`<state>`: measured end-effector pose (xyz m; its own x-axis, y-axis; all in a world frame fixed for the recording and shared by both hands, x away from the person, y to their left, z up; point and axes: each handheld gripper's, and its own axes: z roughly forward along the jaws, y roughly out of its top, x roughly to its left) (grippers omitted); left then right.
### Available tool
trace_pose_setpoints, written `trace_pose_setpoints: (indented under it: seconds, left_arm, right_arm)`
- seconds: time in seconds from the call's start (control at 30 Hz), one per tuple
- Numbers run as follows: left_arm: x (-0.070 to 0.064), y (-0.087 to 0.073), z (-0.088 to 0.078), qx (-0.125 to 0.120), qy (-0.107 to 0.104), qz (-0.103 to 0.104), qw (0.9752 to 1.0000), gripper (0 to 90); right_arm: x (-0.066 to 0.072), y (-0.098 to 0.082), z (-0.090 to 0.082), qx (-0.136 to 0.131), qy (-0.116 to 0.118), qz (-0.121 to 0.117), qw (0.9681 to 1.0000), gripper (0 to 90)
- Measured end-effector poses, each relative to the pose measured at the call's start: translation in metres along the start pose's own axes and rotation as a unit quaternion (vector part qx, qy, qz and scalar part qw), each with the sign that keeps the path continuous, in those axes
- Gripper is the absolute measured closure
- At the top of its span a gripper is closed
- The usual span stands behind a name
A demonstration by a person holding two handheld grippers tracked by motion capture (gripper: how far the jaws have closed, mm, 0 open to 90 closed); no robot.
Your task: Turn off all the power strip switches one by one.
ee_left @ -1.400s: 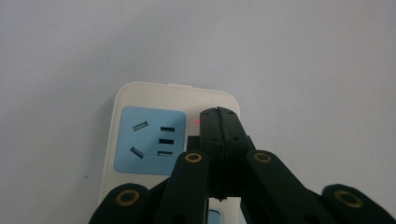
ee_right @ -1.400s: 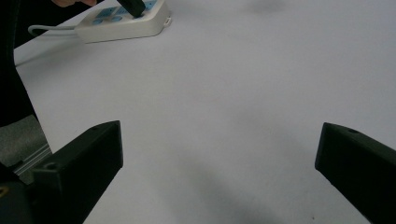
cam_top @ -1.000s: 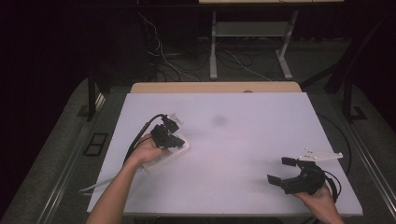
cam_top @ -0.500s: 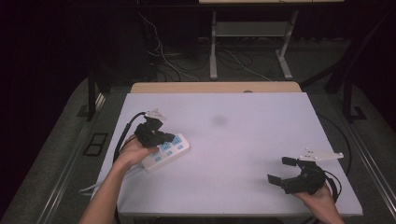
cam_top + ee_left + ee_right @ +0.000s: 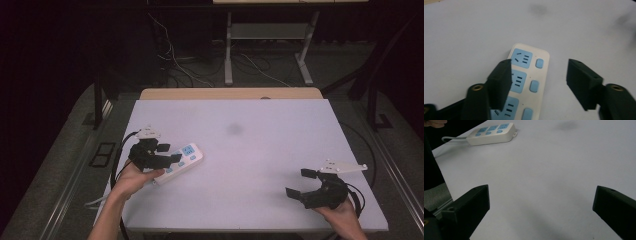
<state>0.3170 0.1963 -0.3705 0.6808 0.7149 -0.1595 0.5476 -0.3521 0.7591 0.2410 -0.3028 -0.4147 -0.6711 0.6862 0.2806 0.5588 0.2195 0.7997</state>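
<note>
Power strip (image 5: 181, 159) lies flat on the white table (image 5: 260, 125), near the left side. It is white with blue sockets and blue buttons. No box, bowl or tray is on the table, so nothing sits inside anything.

The left gripper (image 5: 166, 156) is held just over the near end of the power strip. In the left gripper view its two black jaws are spread apart. One jaw sits above the sockets and the other is out past the strip's edge, over bare table. The jaws hold nothing. The strip's far end (image 5: 530, 56) pokes out between them.

The right gripper (image 5: 300, 183) is well apart from the strip, near the front right corner of the table. Its jaws are wide open and hold nothing too. In the right gripper view the strip (image 5: 491, 133) lies far off, with its white cord (image 5: 452, 138) running off toward the table's edge.

A second ago the left gripper was farther up the table and covered the strip. Now it has pulled back toward the person, and the blue sockets show. The right gripper has stayed in the same spot.
</note>
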Motion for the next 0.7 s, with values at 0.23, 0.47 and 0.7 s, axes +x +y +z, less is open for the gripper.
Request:
trace_pose_setpoints:
  seconds: [0.23, 0.47, 0.7]
  left_arm:
    - [-0.004, -0.021, -0.01, -0.025, 0.003, -0.009, 0.9996, 12.5]
    - [-0.011, -0.041, -0.01, -0.038, -0.02, -0.018, 0.9989, 0.0]
    - [-0.021, -0.061, -0.006, -0.062, -0.02, -0.016, 0.9977, 0.0]
  right_arm:
    - [0.0, 0.0, 0.0, -0.001, 0.002, 0.0, 1.0, 0.5]
    - [0.001, -0.001, 0.001, 0.001, 0.004, 0.001, 1.0, 0.5]
    - [0.002, -0.003, 0.001, -0.001, 0.01, 0.008, 0.9999, 0.5]
